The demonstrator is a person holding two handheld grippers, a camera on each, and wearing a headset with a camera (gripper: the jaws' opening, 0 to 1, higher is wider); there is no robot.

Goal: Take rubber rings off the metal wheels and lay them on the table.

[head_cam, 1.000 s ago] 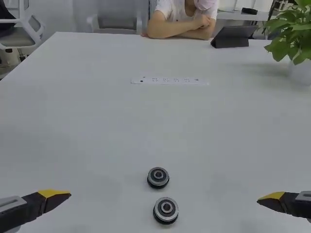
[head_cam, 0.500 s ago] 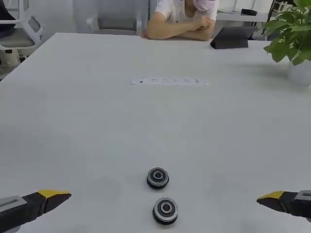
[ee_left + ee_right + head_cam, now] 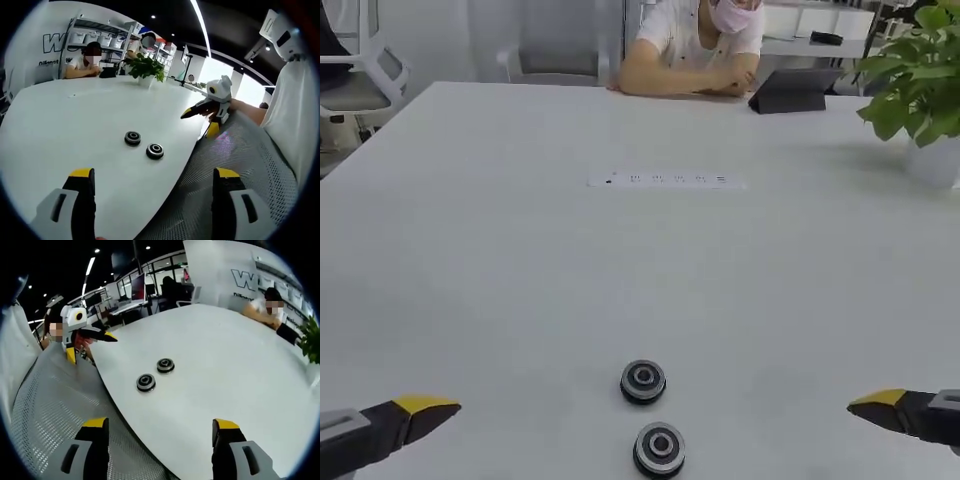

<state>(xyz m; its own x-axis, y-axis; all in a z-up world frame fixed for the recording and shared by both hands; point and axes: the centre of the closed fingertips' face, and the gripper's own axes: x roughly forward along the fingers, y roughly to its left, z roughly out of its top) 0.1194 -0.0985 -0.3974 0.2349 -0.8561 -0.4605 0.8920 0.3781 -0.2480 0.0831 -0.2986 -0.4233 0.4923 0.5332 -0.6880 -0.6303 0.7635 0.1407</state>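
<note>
Two metal wheels with black rubber rings lie flat on the white table (image 3: 500, 260) near its front edge. The farther wheel (image 3: 643, 381) (image 3: 132, 138) (image 3: 165, 365) sits just behind the nearer wheel (image 3: 659, 449) (image 3: 155, 150) (image 3: 146, 382). My left gripper (image 3: 420, 410) (image 3: 152, 200) hovers open at the lower left, well to the left of the wheels. Off to their right, my right gripper (image 3: 880, 405) (image 3: 157, 450) is also open. Nothing is held between either pair of yellow-tipped jaws. Each gripper faces the other across the wheels: right gripper (image 3: 202, 110), left gripper (image 3: 92, 337).
A white power strip (image 3: 667, 180) lies mid-table. A person (image 3: 690, 45) sits at the far edge beside a dark tablet stand (image 3: 790, 92). A potted plant (image 3: 915, 75) stands at the far right. Office chairs (image 3: 355, 80) are at the left.
The head camera has tilted up a little, so the wheels sit lower in the picture. Wheels and both grippers have stayed put.
</note>
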